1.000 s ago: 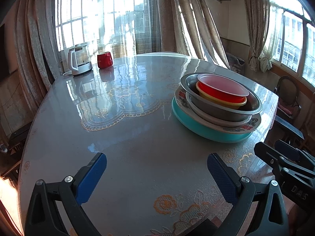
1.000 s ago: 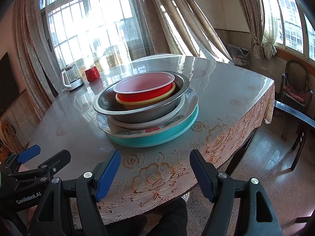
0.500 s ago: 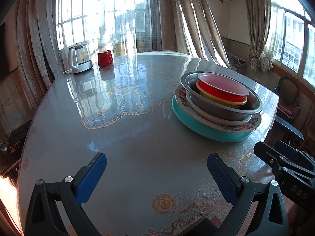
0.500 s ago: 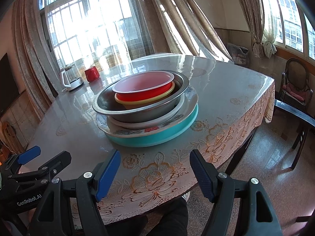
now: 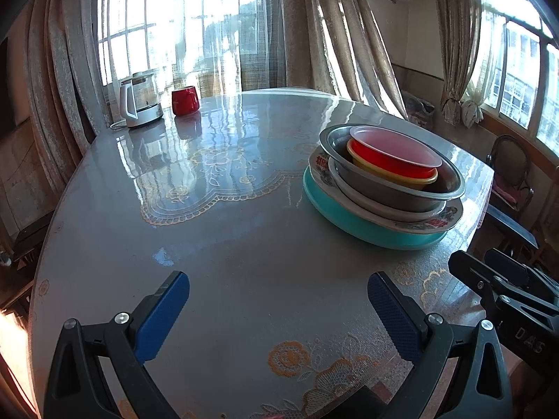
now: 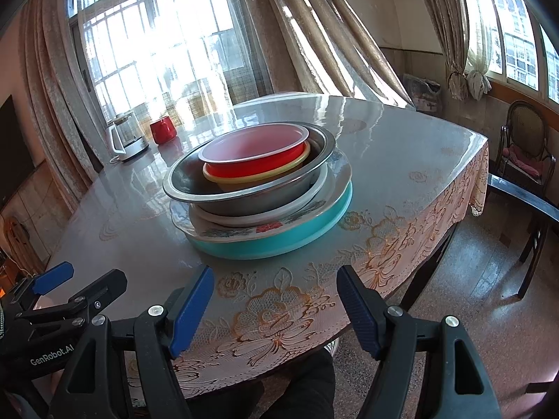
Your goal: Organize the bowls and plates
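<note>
Centre-frame in the right wrist view sits the nested stack [image 6: 258, 188], red bowl [image 6: 255, 157] on top, looking pretty much sorted already. Left gripper [image 5: 279, 309] and right gripper [image 6: 276, 300] both gape wide, holding nothing.

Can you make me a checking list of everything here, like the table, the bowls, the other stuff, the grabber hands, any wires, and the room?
Surface: round table under a glossy clear cover over a lace cloth.
Job's things: one stack; red bowl on top, in a yellow bowl, in a metal basin, on a white plate, a flowered plate, a teal plate.
Clutter: kettle, red mug at the far edge.
Grippers: left gripper, right gripper open, empty.
Cables: kettle cord.
Surroundings: curtains, windows, chair.
</note>
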`<state>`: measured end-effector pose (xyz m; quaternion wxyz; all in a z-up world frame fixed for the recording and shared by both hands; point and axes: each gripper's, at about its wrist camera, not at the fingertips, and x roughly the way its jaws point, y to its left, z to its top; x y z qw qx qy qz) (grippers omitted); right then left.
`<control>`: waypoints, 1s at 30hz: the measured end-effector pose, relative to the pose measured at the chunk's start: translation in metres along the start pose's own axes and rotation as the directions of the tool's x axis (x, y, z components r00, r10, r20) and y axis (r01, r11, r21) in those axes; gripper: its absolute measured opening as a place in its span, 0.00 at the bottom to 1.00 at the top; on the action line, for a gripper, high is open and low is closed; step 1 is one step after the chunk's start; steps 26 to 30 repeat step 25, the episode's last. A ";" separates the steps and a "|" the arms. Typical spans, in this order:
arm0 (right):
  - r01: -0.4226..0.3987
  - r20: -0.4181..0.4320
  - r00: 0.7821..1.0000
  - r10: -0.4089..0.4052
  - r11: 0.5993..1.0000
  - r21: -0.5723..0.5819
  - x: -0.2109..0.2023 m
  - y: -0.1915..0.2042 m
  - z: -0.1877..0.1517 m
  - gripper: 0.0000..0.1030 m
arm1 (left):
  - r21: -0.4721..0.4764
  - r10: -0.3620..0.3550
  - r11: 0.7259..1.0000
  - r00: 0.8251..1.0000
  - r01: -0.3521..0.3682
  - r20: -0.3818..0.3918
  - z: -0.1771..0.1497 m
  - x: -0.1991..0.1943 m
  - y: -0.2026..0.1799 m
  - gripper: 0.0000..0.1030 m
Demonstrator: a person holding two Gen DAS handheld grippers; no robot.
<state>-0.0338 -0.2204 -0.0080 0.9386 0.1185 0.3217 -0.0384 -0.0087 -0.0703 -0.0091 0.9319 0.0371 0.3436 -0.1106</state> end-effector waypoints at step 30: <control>-0.004 -0.011 1.000 0.004 1.000 0.013 0.004 -0.006 0.000 0.72 | 0.046 -0.015 0.999 1.000 0.015 0.003 0.000 -0.004 -0.013 1.00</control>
